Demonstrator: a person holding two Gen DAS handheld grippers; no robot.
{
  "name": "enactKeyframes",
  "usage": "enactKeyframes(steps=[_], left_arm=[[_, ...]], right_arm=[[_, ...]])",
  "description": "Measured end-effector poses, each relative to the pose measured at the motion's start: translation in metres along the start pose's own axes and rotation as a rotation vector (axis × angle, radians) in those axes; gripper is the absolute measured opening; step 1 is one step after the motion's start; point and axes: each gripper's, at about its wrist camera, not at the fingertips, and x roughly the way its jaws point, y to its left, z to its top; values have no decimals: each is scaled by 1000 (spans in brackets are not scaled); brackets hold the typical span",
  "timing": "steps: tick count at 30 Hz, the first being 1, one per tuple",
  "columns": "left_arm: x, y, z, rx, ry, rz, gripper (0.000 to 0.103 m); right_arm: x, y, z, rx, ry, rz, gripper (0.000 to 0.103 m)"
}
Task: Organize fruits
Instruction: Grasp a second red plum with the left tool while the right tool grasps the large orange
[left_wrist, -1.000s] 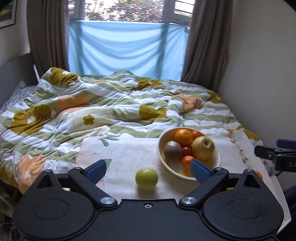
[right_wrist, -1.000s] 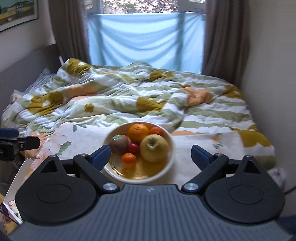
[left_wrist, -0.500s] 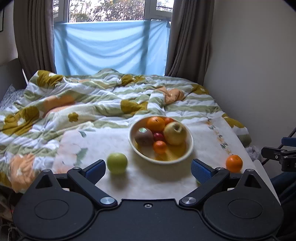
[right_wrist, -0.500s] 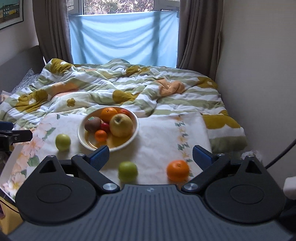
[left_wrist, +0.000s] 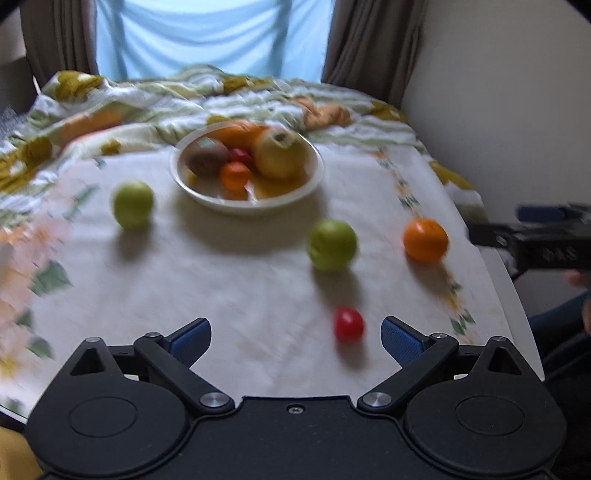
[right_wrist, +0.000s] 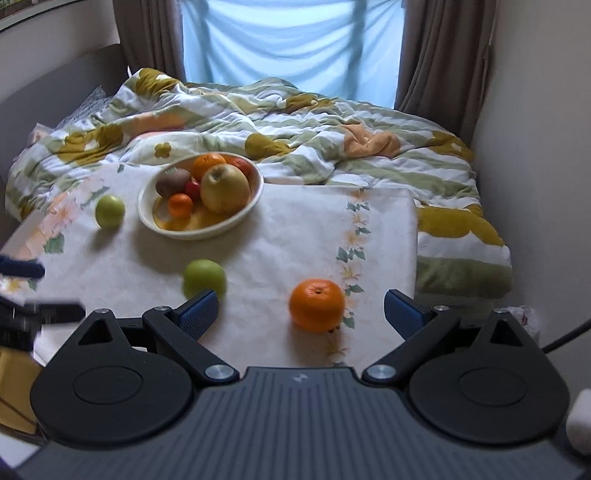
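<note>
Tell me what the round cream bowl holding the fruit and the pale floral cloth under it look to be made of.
Round cream bowl: likely glazed ceramic, possibly melamine; the smooth rim has a faint sheen and a thick, rigid wall.

Pale floral cloth: woven fabric, matte, with a printed flower border; it lies flat and shows no glare. The blur in the left wrist view hides any weave, so the exact fibre stays open.

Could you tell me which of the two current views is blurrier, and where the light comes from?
Left wrist view: motion-smeared, the bowl and red fruit soft-edged. Right wrist view: sharper, the orange crisp. In both, light comes from the window behind; shadows fall toward the camera.
</note>
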Motion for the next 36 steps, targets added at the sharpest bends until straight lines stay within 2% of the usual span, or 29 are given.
enactKeyframes(steps=[6,8,12,14,16,22,24,30,33,36], left_arm=[[28,-26,-18,17,4,-12,97],[36,-30,-19,24,-2,-12,87],[52,-39,-22,37,-1,-12,74],[60,-42,-21,41,6,-10,63],[65,-45,-21,48,11,-7,57],[71,-46,-22,61,19,17,33],[72,-45,-21,60,21,14,33],[71,-45,-20,63,26,18,32],[70,-43,-20,52,30,18,32],[70,-41,-20,46,31,18,32]], right_arm=[[36,-20,-14,-51,27,42,103],[46,-25,-18,-57,34,58,103],[64,-29,-22,-76,41,83,103],[71,-30,-23,-80,50,93,103],[77,-31,-22,-83,55,100,103],[91,-31,-22,-80,71,121,103],[94,-31,-23,-85,80,127,96],[103,-28,-22,-90,87,138,91],[108,-27,-21,-90,101,146,84],[111,-26,-20,-91,105,144,82]])
